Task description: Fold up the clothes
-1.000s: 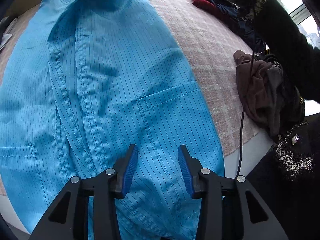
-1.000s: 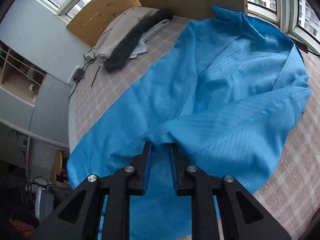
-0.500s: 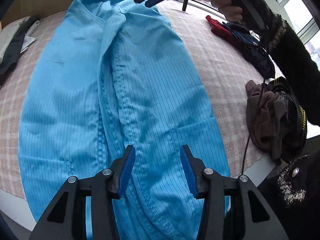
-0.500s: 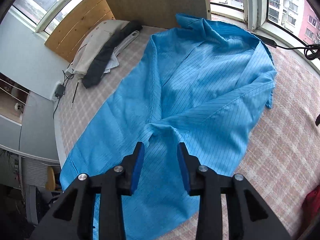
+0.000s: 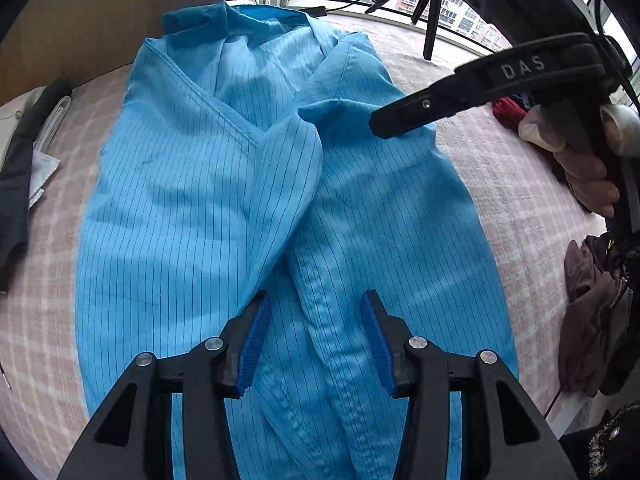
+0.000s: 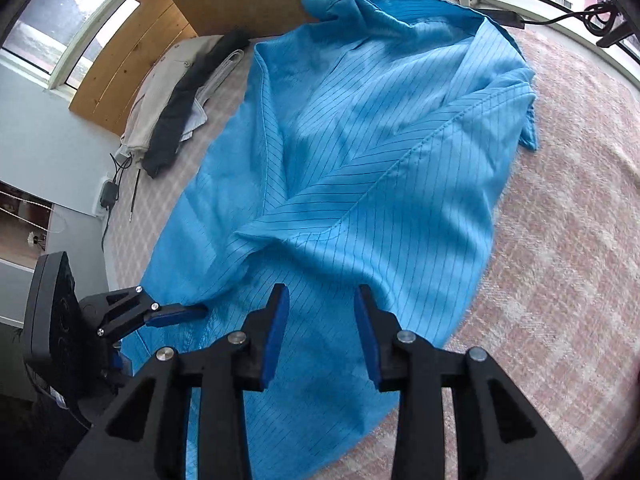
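Observation:
A bright blue pinstriped shirt (image 5: 208, 200) lies lengthwise on the pink checked bed, collar at the far end, its right side folded over towards the middle. My left gripper (image 5: 314, 336) hovers open over the shirt's lower placket, nothing between its blue pads. In the right wrist view the shirt (image 6: 380, 152) shows a sleeve laid diagonally across it. My right gripper (image 6: 320, 332) stands open above the near edge of the folded part, holding nothing. The right gripper (image 5: 400, 122) also shows from the side in the left wrist view, above the shirt's right shoulder, held by a hand (image 5: 588, 184).
A beige garment with a dark one on top (image 6: 172, 108) lies at the bed's far left. Brown and dark clothes (image 5: 592, 304) are heaped at the right edge, red cloth (image 5: 508, 110) further back. A tripod (image 5: 430, 20) stands by the window. A charger and cable (image 6: 110, 192) rest at the left edge.
My right gripper has let go of the blue fabric it was shut on, opened, and drawn back towards the shirt's lower half. The left gripper stayed open and pulled back.

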### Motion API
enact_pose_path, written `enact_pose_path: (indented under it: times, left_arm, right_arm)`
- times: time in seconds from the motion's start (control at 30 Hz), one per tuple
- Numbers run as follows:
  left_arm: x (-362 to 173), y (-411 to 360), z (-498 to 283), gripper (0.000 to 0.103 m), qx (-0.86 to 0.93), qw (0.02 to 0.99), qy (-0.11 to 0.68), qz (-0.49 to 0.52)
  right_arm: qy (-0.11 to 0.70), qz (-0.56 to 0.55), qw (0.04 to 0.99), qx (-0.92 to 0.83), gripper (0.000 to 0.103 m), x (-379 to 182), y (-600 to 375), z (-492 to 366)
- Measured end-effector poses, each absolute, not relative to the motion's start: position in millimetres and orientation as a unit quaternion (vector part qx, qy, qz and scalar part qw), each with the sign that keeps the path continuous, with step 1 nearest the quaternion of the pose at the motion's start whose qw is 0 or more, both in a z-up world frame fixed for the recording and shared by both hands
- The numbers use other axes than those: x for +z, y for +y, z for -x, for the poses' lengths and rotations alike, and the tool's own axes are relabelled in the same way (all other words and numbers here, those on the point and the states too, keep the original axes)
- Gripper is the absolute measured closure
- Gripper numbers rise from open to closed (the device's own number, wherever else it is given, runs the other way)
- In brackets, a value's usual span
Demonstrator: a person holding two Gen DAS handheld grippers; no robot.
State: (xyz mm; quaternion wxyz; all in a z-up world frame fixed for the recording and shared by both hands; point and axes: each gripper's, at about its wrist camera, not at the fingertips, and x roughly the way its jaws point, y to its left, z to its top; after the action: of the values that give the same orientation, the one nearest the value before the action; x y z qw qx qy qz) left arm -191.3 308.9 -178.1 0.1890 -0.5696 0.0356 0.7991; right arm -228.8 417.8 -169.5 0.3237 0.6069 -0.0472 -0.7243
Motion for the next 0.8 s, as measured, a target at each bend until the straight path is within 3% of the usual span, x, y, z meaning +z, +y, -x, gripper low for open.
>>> enact_pose_path:
  times: [0.17, 0.27, 0.43, 0.47, 0.5, 0.67, 0.8]
  left_arm:
    - [-173, 325, 214, 0.06, 0.79, 0.224, 0.032, 0.57]
    - [-161, 331, 212, 0.066, 0.797, 0.245, 0.03, 0.551]
    - [-164, 332, 214, 0.066, 0.797, 0.24, 0.05, 0.552]
    - [-171, 331, 217, 0.08, 0.793, 0.232, 0.046, 0.561]
    - [-175, 332, 222, 0.101, 0.792, 0.23, 0.035, 0.565]
    - [-119, 335, 195, 0.102, 0.822, 0.293, 0.0, 0.488]
    - [-79, 335, 177, 0.101, 0.845, 0.308, 0.042, 0.435]
  right_arm:
    - [-0.072, -0.597, 0.322, -0.731, 0.069, -164, 433, 229]
    - [-0.086, -0.591, 0.321, -0.735, 0.069, -161, 442, 230]
    - [-0.093, -0.582, 0.317, -0.743, 0.069, -159, 441, 244]
    - [-0.094, -0.58, 0.316, -0.745, 0.069, -159, 441, 247]
    - [-0.095, -0.578, 0.315, -0.747, 0.069, -159, 440, 250]
    - [-0.101, -0.569, 0.311, -0.755, 0.069, -157, 438, 265]
    - [-0.096, -0.562, 0.303, -0.764, 0.069, -157, 436, 276]
